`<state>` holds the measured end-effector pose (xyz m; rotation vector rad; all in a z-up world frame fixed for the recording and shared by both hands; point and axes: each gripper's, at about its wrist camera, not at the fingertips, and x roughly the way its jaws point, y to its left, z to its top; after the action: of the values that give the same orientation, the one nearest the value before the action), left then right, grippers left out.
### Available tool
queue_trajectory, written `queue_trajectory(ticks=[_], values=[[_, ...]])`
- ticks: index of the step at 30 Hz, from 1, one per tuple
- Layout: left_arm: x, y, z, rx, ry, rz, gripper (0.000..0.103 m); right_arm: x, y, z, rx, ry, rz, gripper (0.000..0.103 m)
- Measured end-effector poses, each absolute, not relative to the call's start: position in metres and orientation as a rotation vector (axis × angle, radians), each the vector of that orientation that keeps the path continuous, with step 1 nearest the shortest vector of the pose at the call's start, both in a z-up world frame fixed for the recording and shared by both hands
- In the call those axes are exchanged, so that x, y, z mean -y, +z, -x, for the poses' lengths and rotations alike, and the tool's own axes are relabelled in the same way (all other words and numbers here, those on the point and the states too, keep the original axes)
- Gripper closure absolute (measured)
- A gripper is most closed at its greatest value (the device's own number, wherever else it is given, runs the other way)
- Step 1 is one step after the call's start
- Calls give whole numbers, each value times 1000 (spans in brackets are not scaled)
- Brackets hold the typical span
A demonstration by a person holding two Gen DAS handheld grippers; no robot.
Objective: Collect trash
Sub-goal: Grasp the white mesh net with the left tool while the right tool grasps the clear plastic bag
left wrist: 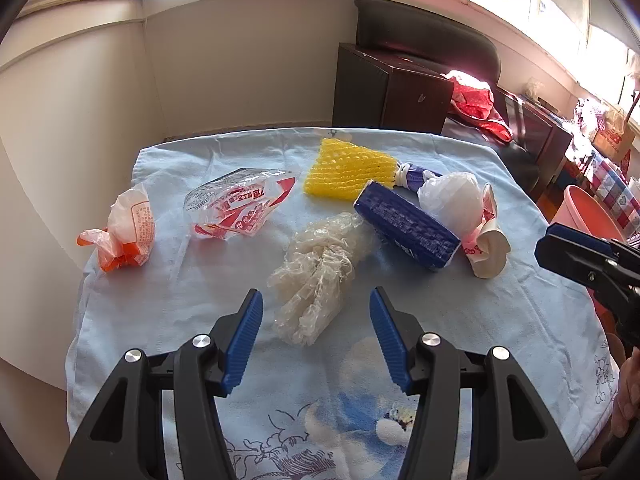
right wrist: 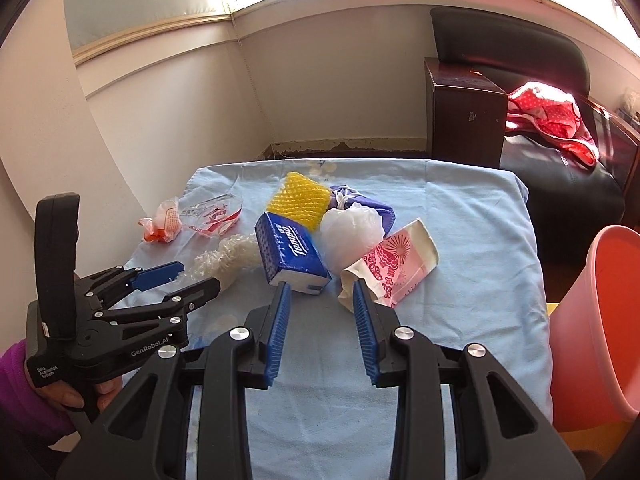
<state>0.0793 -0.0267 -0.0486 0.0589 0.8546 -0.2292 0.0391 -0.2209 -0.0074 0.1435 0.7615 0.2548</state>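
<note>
Two hand-held grippers hover over a table draped in a light blue cloth strewn with trash. The left gripper has its jaws spread wide and empty, pointed down at a crumpled clear plastic glove that lies near the middle of the cloth, just beyond the blue pads and not touched by them. The right gripper has its jaws partly apart with nothing between them; its tips sit just short of a blue tissue pack and a flattened pink-and-white paper cup, the right pad overlapping the cup's near end in the view, though contact cannot be told. Behind the pack rest a white plastic bag, a knotted purple bag and a yellow foam net, the last near the far edge. Toward the left edge lie a clear wrapper with red print and, closest to that edge, an orange-and-white bag. A pink bin stands off the right edge of the cloth. A purple sleeve covers the wrist holding the left gripper.
</note>
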Motion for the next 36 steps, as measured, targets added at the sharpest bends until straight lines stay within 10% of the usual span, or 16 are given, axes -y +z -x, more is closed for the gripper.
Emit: queue_trajectory(ticks=[8, 28, 36], values=[[17, -51, -84, -864, -236, -2, 94, 222, -3, -81, -773, 236, -139, 70], [3, -35, -73, -836, -233, 33, 96, 212, -33, -128, -890, 305, -99, 70], [5, -23, -65, -803, -232, 31, 96, 207, -19, -108, -817, 312, -73, 90]])
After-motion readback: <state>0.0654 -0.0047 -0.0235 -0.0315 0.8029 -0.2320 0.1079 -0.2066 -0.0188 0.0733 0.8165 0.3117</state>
